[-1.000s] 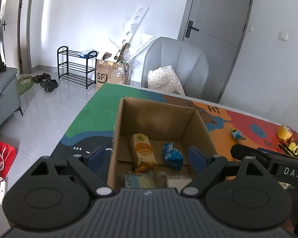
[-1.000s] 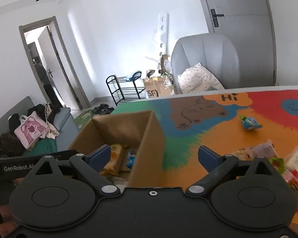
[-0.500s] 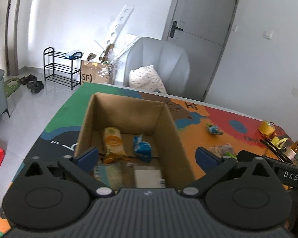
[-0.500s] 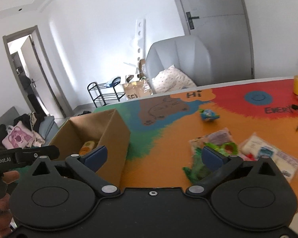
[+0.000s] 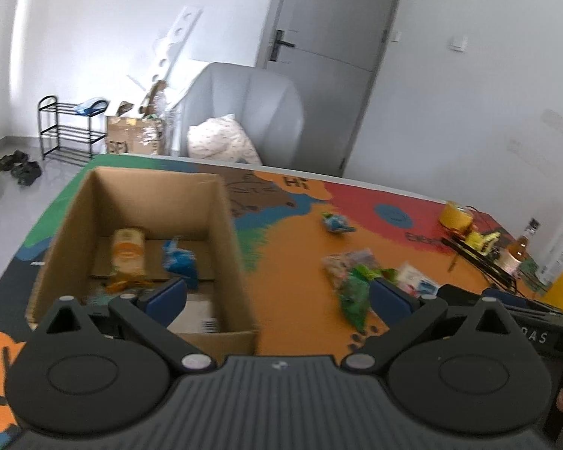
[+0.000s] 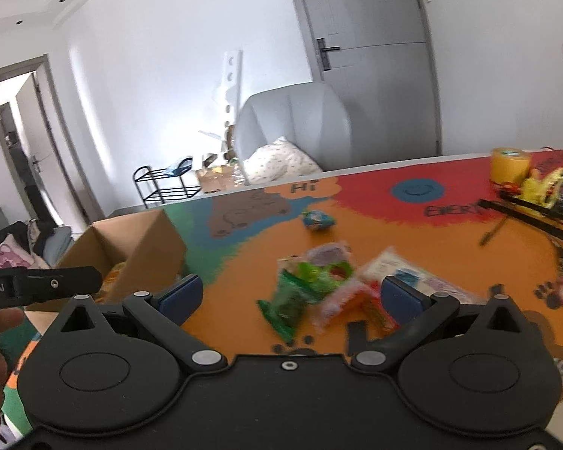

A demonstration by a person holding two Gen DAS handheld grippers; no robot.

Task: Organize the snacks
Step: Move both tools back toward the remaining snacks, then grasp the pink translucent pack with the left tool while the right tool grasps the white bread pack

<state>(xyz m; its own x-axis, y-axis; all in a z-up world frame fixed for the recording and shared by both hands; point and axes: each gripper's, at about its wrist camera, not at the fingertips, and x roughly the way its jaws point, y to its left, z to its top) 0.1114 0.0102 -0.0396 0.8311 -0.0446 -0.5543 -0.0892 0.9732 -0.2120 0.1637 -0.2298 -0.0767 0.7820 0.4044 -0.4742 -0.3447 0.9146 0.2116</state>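
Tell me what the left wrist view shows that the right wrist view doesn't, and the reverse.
Only the left wrist view looks into the cardboard box: an orange packet and a blue packet lie on its floor. Only the right wrist view shows the open doorway and a pink bag. Both show the pile of snack packets, the lone blue snack, the yellow tape roll and the grey chair.

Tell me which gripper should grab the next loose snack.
Right. The right gripper, open and empty, faces the green packet directly; the left gripper, also open, straddles the cardboard box wall.
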